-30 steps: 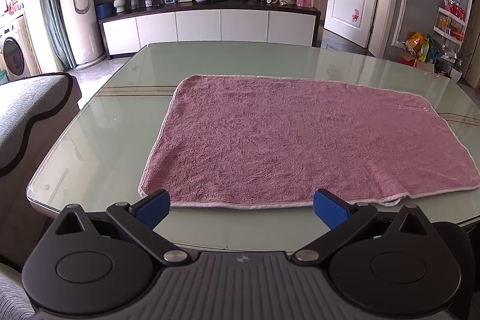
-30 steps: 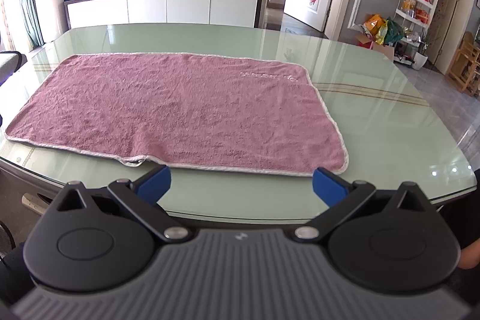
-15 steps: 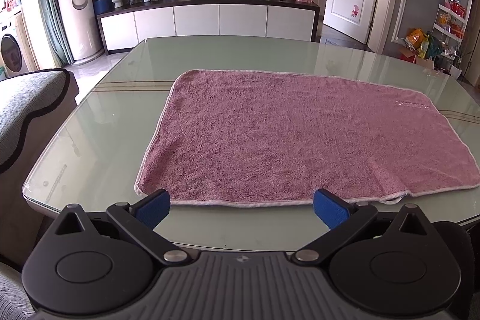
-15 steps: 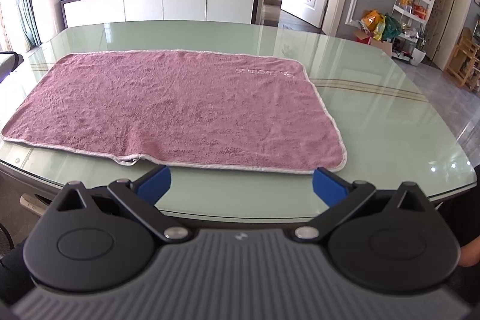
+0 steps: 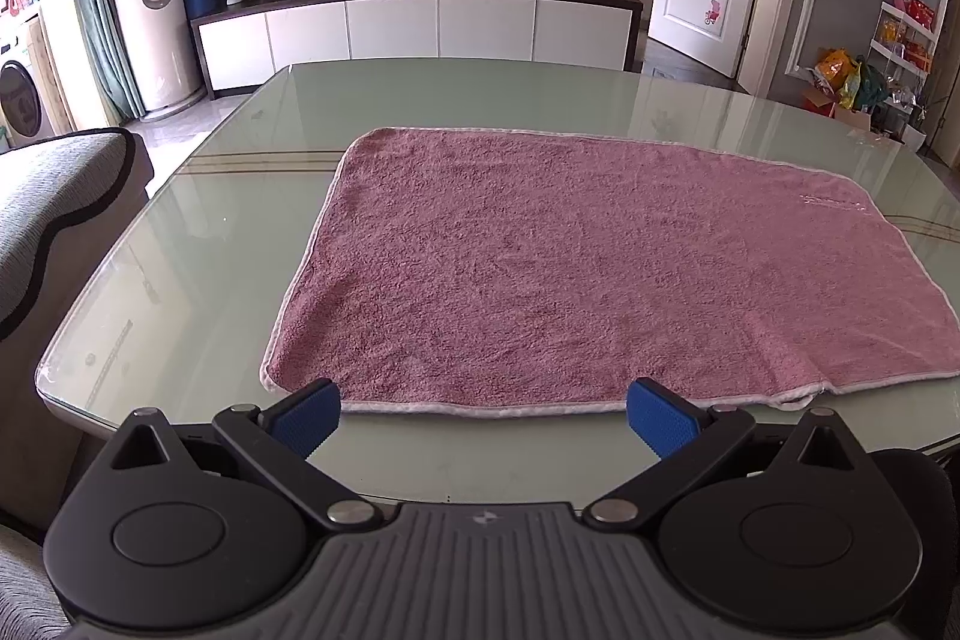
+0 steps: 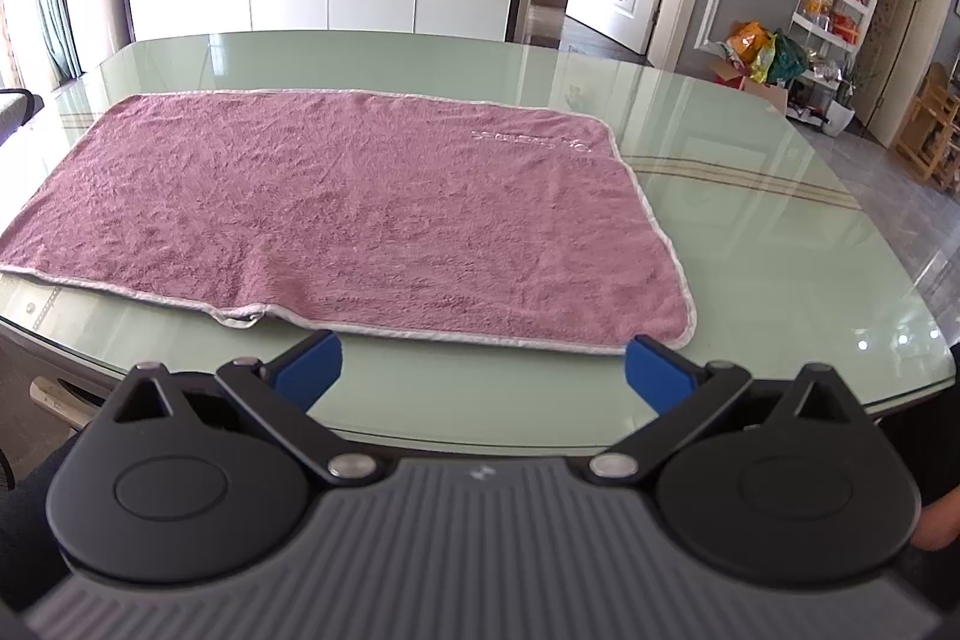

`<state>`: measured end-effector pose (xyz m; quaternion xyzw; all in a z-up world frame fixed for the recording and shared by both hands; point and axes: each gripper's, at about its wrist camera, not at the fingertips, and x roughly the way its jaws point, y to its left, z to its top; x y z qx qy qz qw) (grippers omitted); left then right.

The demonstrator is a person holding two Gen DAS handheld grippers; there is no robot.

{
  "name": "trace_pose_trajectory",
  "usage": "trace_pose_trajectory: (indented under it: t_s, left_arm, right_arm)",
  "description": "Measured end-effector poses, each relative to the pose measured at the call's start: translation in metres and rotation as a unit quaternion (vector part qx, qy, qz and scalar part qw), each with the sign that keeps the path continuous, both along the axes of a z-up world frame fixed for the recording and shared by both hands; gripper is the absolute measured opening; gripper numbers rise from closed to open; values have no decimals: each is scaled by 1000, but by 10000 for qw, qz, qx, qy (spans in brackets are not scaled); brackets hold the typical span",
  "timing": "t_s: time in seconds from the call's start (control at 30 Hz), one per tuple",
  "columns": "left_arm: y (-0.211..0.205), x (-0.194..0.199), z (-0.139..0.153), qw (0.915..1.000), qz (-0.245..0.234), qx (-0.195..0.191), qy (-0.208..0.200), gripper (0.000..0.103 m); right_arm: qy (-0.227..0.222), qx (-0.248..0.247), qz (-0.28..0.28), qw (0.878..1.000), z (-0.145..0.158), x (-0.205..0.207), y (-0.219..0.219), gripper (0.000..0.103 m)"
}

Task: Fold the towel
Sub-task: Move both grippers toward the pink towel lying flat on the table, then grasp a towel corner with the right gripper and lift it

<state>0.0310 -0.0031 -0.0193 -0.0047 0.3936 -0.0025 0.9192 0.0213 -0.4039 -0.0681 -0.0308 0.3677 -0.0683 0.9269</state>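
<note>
**Towel lies flat, no fold in it**

The left hand-held gripper (image 5: 483, 415) has its blue fingers wide apart and holds nothing. The right hand-held gripper (image 6: 483, 361) is the same: fingers wide apart, nothing between them. Both sit low at the near edge of the counter (image 5: 180, 280).

Just past the fingers lies the pink towel (image 5: 600, 268). It is spread out flat in one layer on the counter. Its near edge is right in front of both grippers. A small loop (image 6: 237, 319) sticks out of that near edge.

No part of the towel is folded over. So all of the folding is left to do.
</note>
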Motion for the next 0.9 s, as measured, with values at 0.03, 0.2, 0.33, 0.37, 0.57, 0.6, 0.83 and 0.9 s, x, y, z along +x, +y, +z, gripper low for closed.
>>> trace_pose_trajectory:
  t_s: [0.03,0.2,0.33,0.37,0.57,0.6,0.83,0.9]
  left_arm:
    - [1,2,-1,10000,2,-6,7,102]
    - [5,10,-5,10000,-19,-26,39,102]
    - [9,17,-8,10000,-42,-40,66,102]
    - [10,19,-9,10000,-47,-43,73,102]
    - [15,32,-14,9999,-94,-39,116,102]
    - [16,34,-15,9999,-96,-33,126,102]
    - [16,48,-21,9998,-70,113,173,102]
    - [15,51,-22,9997,-104,146,173,102]
  right_arm:
    - [-12,14,-25,10000,-1,2,-3,103]
    - [-19,108,-257,9996,-8,13,-23,96]
    - [2,63,-535,9986,-17,22,-43,82]
    - [9,64,-652,9979,-20,25,-51,74]
    - [85,156,-1277,9916,-36,42,-101,39]
    - [124,190,-1332,9908,-40,45,-109,35]
    - [335,230,-1447,9886,-64,63,-135,26]
    - [355,228,-1456,9884,-68,66,-136,26]
